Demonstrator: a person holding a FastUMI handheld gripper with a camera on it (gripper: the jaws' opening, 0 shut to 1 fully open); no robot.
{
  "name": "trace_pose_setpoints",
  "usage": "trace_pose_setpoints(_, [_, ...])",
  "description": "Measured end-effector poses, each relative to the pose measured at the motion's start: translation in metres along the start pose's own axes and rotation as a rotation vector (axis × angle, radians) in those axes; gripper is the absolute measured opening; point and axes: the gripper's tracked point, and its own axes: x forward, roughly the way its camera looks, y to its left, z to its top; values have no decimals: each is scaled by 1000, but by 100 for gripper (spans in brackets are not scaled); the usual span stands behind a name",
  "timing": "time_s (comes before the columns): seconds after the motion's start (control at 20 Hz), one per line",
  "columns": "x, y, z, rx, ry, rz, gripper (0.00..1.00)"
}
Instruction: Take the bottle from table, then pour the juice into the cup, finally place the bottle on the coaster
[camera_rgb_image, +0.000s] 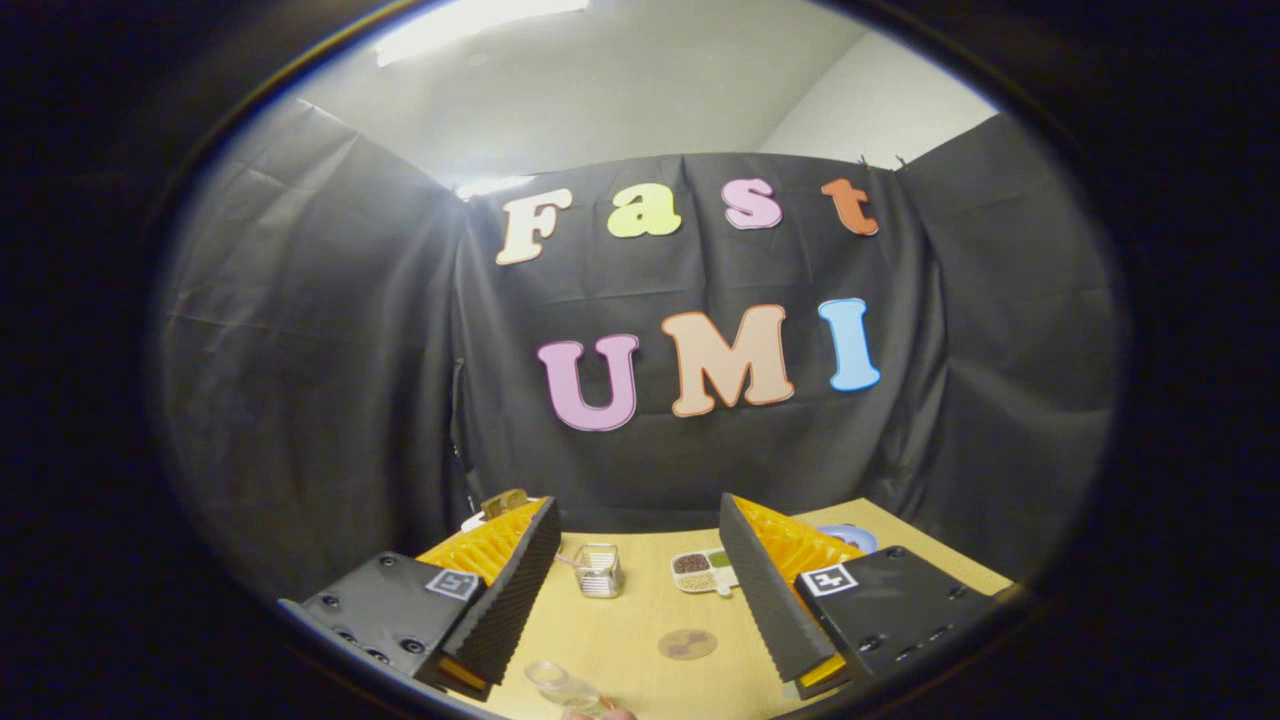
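Note:
My gripper (638, 520) is open, held above the wooden table (630, 620) with nothing between its fingers. A small clear glass cup (598, 570) with a handle stands on the table between the fingers, closer to the left one. Nearer to me, a round brown coaster (687, 643) lies flat on the table. Closest to me, low between the finger bases, is a clear bottle (563, 687); only part of it shows, with something pinkish at its near end.
A white divided dish (705, 572) with dark and green contents sits right of the cup, against the right finger. A blue plate (850, 537) peeks out behind the right finger. A brownish object (503, 500) shows behind the left finger. Black cloth walls close the table's far side.

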Motion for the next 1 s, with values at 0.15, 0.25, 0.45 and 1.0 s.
trace_pose_setpoints(0.15, [-2, 10, -26, -23, 45, 17, 100])
trace_pose_setpoints(0.25, [-5, 18, -48, -49, 81, 31, 100])
trace_pose_setpoints(0.45, [-10, 37, -88, -74, 143, 66, 100])
trace_pose_setpoints(1.0, [-18, 69, -170, -47, 279, 116, 100])
